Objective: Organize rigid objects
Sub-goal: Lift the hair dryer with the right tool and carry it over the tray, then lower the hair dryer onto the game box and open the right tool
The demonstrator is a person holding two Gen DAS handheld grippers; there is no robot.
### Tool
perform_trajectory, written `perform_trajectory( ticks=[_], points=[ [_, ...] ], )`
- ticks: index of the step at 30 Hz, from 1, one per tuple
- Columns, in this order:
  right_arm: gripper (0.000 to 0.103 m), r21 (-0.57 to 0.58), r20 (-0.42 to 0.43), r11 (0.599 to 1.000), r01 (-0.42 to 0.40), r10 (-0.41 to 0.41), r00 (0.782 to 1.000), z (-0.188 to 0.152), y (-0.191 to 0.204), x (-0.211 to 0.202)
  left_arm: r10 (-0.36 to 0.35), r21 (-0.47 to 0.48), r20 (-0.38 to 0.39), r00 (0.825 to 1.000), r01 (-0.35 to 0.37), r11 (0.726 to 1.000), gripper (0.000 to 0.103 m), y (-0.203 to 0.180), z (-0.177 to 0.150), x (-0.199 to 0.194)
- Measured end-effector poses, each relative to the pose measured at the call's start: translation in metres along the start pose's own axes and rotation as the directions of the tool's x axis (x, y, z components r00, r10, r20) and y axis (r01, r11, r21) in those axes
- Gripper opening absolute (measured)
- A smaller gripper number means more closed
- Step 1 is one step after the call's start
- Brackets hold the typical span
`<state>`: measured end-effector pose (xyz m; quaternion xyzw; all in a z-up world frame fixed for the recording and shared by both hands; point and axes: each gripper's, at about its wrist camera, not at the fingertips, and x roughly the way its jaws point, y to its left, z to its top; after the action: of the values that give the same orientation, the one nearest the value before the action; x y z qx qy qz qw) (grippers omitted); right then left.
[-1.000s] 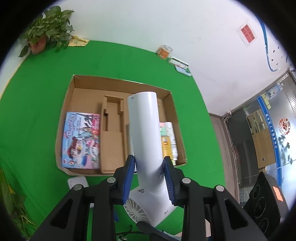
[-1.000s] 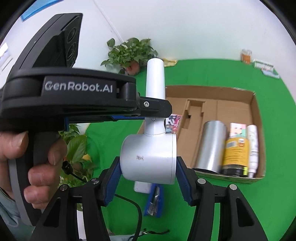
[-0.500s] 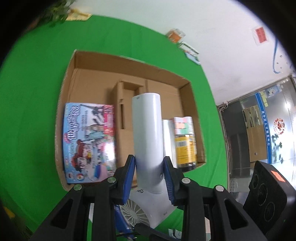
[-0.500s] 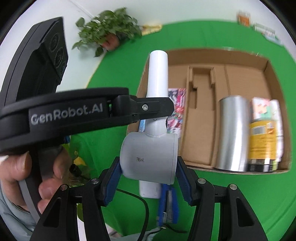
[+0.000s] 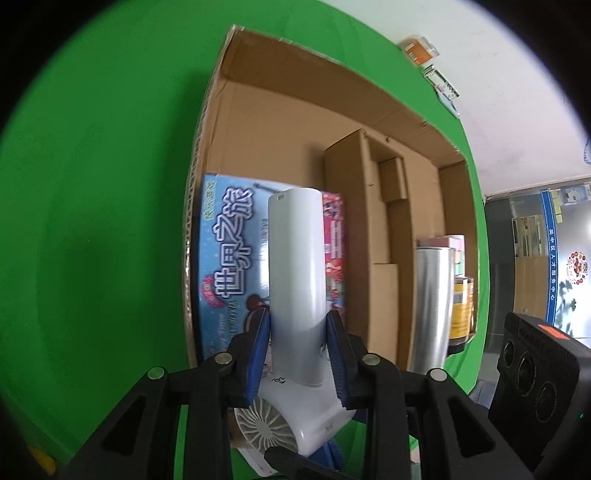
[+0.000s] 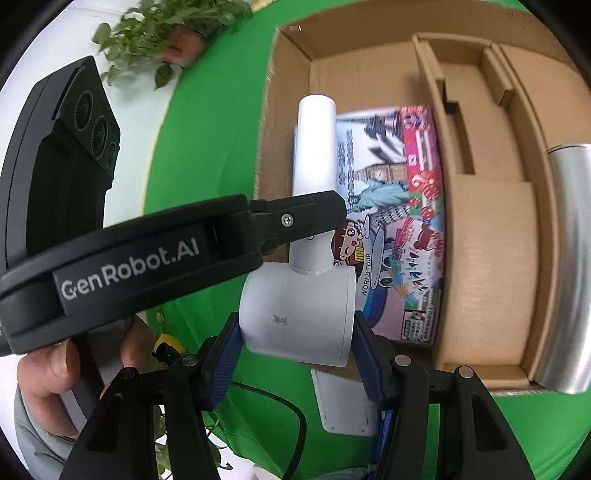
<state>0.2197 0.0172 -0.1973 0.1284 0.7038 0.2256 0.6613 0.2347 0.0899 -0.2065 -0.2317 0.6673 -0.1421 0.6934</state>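
A white hair dryer (image 5: 295,280) hangs over the left end of an open cardboard box (image 5: 280,92). My left gripper (image 5: 297,347) is shut on the dryer's handle. My right gripper (image 6: 295,354) is shut on the dryer's round barrel (image 6: 299,306), and the handle (image 6: 314,147) points away toward the box's far wall. The left gripper's black body (image 6: 147,251) crosses the right wrist view, held by a person's hand (image 6: 48,369). Below the dryer a colourful game box (image 6: 399,221) lies flat in the box's left compartment.
A cardboard insert (image 5: 384,206) divides the box. A silver cylinder (image 5: 430,306), a yellow-labelled can (image 5: 461,310) and a pastel carton lie in the right part. A potted plant (image 6: 166,33) stands beyond the green cloth (image 5: 110,184). A white block (image 6: 343,402) and a black cable lie near the box.
Both grippers have come down and forward with the hair dryer, from in front of the box to over its left part. The box and the game box look much larger now.
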Motion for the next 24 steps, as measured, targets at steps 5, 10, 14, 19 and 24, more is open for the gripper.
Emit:
perform_trajectory(
  ticks=[5,10,14,19,24],
  points=[
    [0.057,-0.005,-0.031,1.000,0.010,-0.010,0.999,0.005,0.000,0.030,0.023,-0.034,-0.022,1.000,-0.023,0.999,0.029,0.016,0.000,0.006],
    [0.072,-0.029,-0.029,0.999,-0.028,0.027,0.999,0.011,0.009,0.044,0.021,-0.095,0.050,0.999,-0.016,0.995,0.030,0.032,0.002,-0.025],
    [0.091,-0.048,0.025,0.998,-0.034,0.036,0.999,0.006,0.012,0.027,0.036,-0.076,0.142,0.989,-0.025,0.997,0.031,0.028,-0.005,-0.061],
    [0.094,-0.147,0.192,0.982,0.121,-0.092,0.977,-0.018,0.012,-0.012,0.150,-0.076,0.294,0.944,-0.134,0.988,0.072,0.018,-0.030,-0.099],
    [0.034,-0.242,0.218,0.961,0.131,-0.078,0.973,-0.048,0.010,-0.042,0.142,-0.021,0.387,0.911,-0.145,0.989,0.007,0.004,-0.065,-0.122]
  ],
)
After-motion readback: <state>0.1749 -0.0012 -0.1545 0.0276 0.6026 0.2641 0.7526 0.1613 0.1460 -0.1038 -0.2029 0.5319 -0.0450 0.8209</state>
